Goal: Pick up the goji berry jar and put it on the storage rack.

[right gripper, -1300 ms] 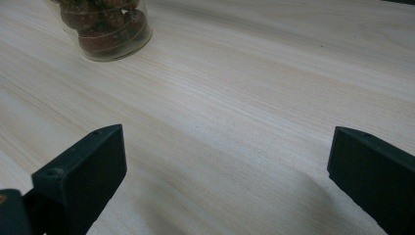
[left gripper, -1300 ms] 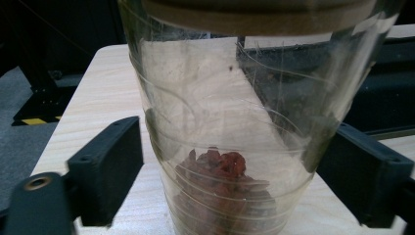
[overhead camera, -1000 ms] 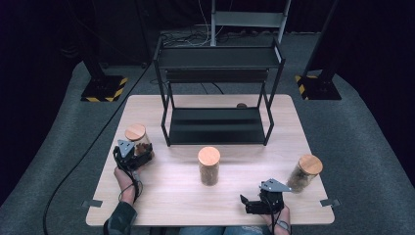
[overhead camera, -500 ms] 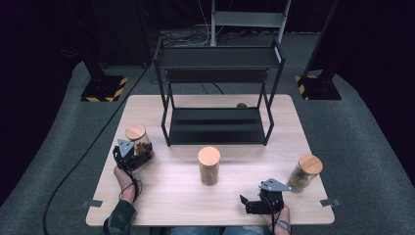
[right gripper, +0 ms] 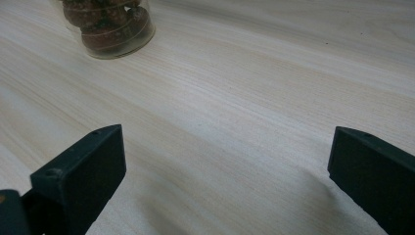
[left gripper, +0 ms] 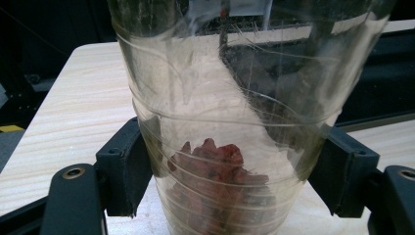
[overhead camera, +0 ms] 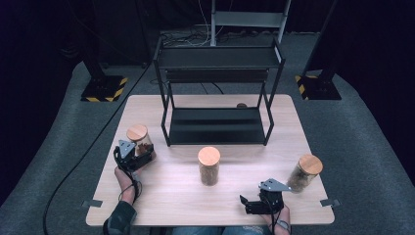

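Observation:
A clear glass jar [left gripper: 235, 122] with reddish dried pieces at its bottom stands between the jaws of my left gripper [left gripper: 235, 171], and both pads press on its sides. From above, this jar [overhead camera: 138, 139] has a wooden lid and stands at the table's left, with the left gripper [overhead camera: 141, 157] shut on its lower half. My right gripper [overhead camera: 248, 204] rests near the front right edge, open, with nothing but bare wood between its jaws [right gripper: 225, 161]. A second jar [right gripper: 110, 24] with brown contents stands farther off, ahead of it.
A black two-level metal rack [overhead camera: 215, 88] stands at the back middle of the wooden table [overhead camera: 171, 196]. The middle jar [overhead camera: 209, 166] stands in front of it. A third lidded jar [overhead camera: 304, 172] stands at the right, close to the right gripper.

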Motion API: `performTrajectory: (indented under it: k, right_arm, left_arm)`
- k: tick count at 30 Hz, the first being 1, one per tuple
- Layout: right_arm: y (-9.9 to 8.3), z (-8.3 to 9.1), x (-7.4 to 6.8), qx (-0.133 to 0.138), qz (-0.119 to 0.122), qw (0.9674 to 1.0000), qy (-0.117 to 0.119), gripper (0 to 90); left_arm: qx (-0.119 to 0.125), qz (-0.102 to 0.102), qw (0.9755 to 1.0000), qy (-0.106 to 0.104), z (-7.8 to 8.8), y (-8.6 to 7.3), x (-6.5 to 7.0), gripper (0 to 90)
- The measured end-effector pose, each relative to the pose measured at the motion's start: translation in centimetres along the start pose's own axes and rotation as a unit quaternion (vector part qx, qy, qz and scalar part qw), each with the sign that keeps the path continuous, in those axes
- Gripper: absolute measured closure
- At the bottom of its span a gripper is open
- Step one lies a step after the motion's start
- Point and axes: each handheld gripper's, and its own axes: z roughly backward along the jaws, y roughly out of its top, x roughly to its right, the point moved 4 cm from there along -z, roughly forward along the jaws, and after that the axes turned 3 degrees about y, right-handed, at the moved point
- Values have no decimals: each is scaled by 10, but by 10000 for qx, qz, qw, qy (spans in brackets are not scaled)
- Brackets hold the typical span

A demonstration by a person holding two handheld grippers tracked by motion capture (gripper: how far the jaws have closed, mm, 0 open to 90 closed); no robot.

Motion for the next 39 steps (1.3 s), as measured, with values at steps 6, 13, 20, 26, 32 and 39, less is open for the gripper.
performTrajectory:
  k: [6,13,20,26,32,39]
  right_arm:
    - [0,0,0,-14,38,10000,-3,0]
    - [0,0,0,-22,34,10000,-15,0]
    - [0,-1,0,-42,31,10000,-14,0]
    - [0,-1,0,-36,34,10000,-11,0]
    - [0,-1,0,-37,36,10000,-22,0]
    - [0,-1,0,-40,29,10000,-18,0]
  left_arm:
    - [0,59,10000,-65,3,-1,0,247]
    - [-7,67,9999,-135,8,0,-1,247]
    - [31,19,9998,-189,14,4,0,247]
    - [88,79,9995,-302,20,7,1,247]
    - [106,20,9992,-394,24,10,4,247]
    - [109,-15,9987,-503,28,12,9,247]
